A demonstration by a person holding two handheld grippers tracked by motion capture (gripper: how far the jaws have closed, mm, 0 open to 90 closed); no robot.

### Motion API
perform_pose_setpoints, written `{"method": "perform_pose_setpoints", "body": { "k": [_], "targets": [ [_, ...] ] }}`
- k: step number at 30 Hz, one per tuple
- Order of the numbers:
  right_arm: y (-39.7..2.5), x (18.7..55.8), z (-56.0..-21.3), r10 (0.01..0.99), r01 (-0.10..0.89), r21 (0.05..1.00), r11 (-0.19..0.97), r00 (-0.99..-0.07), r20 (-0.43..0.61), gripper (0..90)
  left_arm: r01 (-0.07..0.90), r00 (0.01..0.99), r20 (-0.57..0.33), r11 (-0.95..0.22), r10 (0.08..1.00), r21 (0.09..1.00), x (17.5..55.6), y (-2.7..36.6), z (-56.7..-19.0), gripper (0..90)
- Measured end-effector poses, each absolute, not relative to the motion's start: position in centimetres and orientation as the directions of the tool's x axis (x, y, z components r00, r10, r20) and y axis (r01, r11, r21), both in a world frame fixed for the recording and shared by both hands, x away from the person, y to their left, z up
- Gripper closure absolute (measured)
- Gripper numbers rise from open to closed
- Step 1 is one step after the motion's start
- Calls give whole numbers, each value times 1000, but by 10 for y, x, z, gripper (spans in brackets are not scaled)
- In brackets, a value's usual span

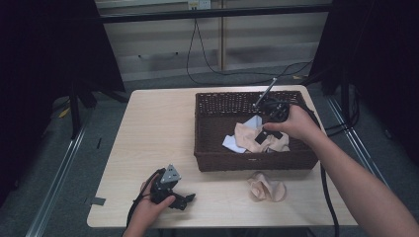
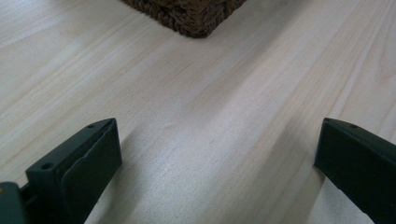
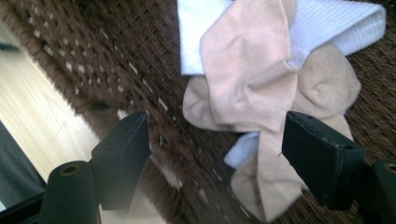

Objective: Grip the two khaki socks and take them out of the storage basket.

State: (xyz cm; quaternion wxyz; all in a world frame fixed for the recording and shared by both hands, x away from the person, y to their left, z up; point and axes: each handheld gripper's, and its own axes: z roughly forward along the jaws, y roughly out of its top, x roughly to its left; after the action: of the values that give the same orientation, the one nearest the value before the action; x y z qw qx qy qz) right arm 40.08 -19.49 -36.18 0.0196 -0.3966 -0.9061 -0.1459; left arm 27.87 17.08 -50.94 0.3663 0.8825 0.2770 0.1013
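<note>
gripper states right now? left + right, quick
Left gripper: open, empty, over the bare table.
Right gripper: open, holding nothing, over the socks in the basket.

Table: light wood tabletop (image 1: 158, 138) with rounded corners, pale grain
Floor: grey carpet (image 1: 54, 197) on both sides of the table
Floor rails: metal tracks (image 1: 59, 173) running along the left and right of the table
Back wall: pale panelled wall (image 1: 163, 44) beyond the tabletop's far edge
Cables: black cables (image 1: 197, 54) hanging down the wall to the floor
Sides: black curtains (image 1: 44, 54) left and right
Light: dim, the room's edges dark
</note>
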Motion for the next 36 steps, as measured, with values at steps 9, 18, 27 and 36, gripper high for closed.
{"method": "perform_pose_setpoints", "body": {
  "k": [9, 18, 27, 36],
  "targets": [
    [-196, 414, -388, 738, 745, 234, 624, -661, 137, 273, 414, 826, -23, -578, 563, 703, 279, 171, -509, 0],
    [-198, 427, -406, 780, 775, 273, 570, -615, 119, 414, 413, 826, -23, -577, 563, 705, 279, 171, -510, 0],
    [-195, 434, -413, 814, 795, 305, 524, -573, 94, 523, 414, 826, -23, -578, 563, 703, 279, 171, -510, 0],
    [-196, 437, -422, 835, 812, 320, 488, -541, 99, 733, 414, 826, -24, -578, 563, 703, 279, 171, -510, 0]
  ]
}}
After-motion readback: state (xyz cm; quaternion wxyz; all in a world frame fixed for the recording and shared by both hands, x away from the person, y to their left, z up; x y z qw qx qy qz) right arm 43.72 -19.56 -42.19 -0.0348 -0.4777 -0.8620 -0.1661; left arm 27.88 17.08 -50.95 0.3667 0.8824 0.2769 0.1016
